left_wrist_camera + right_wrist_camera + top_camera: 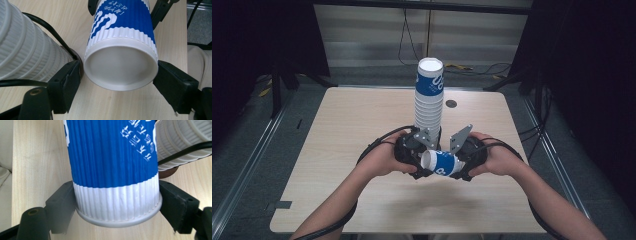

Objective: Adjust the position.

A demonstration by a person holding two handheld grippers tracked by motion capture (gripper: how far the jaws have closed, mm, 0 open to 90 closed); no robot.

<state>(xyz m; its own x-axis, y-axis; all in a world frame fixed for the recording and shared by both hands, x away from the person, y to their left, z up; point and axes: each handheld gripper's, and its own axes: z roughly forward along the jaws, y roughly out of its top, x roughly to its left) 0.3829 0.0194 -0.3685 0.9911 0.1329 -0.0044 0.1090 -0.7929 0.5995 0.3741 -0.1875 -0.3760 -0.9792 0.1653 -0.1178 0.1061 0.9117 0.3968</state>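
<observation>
A blue and white paper cup (443, 163) lies on its side, held above the table (337, 150) between the two grippers, just in front of a tall stack of cups (429, 97). The right gripper (117, 205) is clamped on the cup's rim end, both jaws pressed to its ribbed white band. The left gripper (117, 72) frames the cup's base end, jaws at or just beside its edge; a firm grip there cannot be told.
</observation>
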